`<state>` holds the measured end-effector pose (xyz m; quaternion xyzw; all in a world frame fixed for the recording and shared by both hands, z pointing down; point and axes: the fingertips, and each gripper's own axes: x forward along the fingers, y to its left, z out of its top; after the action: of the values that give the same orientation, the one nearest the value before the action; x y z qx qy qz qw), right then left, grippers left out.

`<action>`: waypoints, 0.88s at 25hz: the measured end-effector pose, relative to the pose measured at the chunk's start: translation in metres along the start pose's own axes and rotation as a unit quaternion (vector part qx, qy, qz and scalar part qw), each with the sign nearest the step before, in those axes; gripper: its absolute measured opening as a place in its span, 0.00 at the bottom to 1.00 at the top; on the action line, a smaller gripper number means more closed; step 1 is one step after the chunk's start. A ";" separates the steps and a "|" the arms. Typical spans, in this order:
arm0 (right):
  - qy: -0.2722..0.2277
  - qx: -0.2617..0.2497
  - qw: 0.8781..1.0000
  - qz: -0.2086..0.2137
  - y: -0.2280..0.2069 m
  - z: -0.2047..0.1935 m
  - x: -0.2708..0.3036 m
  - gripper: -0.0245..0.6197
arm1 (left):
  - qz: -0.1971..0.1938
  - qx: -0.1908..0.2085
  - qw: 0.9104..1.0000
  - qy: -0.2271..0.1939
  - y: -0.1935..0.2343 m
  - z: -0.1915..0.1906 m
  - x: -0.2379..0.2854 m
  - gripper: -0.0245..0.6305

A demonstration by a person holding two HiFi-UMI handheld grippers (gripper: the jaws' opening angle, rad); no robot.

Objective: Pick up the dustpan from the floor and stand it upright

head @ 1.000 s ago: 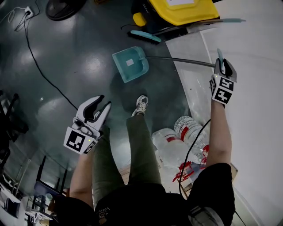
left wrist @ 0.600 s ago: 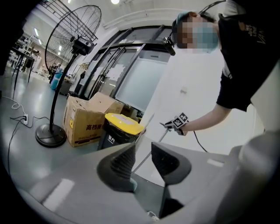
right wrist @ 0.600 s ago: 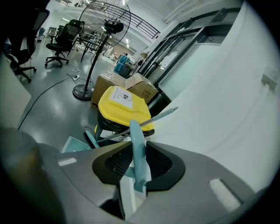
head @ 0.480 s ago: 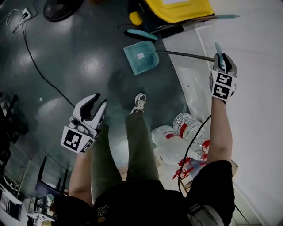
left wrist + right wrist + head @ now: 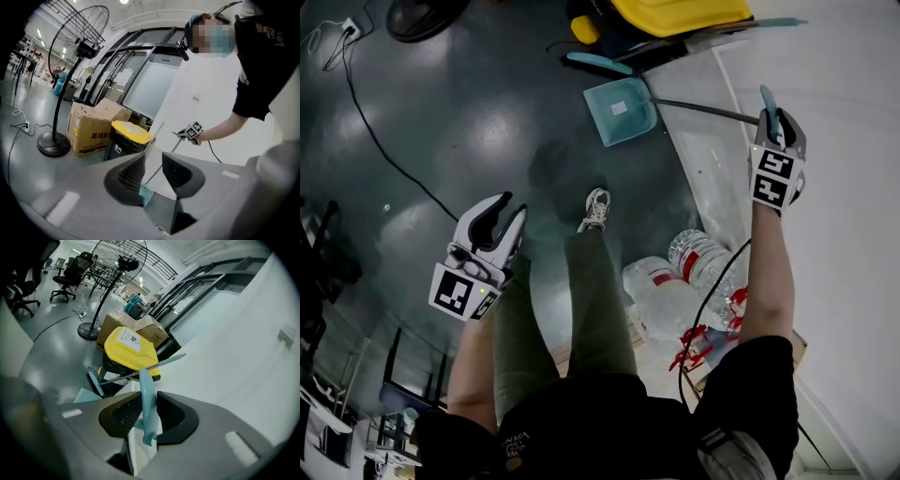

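You're holding the dustpan (image 5: 621, 111) by the top of its handle (image 5: 703, 110) in your right tongs (image 5: 773, 122), out by the wall (image 5: 853, 206) on your right. The handle is running leftward from there, with the pan end sitting ahead of your shoe (image 5: 596, 208). Just beyond the pan a brush (image 5: 598, 63) is lying, and the bin (image 5: 680, 14) is standing behind it. A cardboard box (image 5: 91, 126) is sitting between the bin and the fan's base (image 5: 427, 14), far left. A cable (image 5: 375, 127) is trailing across the floor (image 5: 487, 112) on your left. Your left tongs (image 5: 514, 206) are hovering left of your leg, well apart from everything. Bottles (image 5: 675, 291) are lying right of your leg, under your right arm.
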<state>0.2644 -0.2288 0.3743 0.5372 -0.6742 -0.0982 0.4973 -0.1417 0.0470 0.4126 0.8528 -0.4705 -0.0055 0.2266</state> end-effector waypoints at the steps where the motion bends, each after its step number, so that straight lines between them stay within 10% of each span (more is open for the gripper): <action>1: 0.001 -0.001 1.000 -0.002 0.000 -0.002 -0.002 0.18 | 0.000 0.000 1.000 0.001 -0.001 0.000 0.000 0.29; 22: -0.016 0.104 0.992 0.065 0.065 -0.006 -0.047 0.25 | -0.036 0.020 0.999 0.004 -0.028 0.062 0.002 0.29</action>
<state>0.2246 -0.1615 0.3937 0.5393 -0.7223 -0.0031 0.4330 -0.1316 0.0345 0.3462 0.8737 -0.4382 -0.0007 0.2115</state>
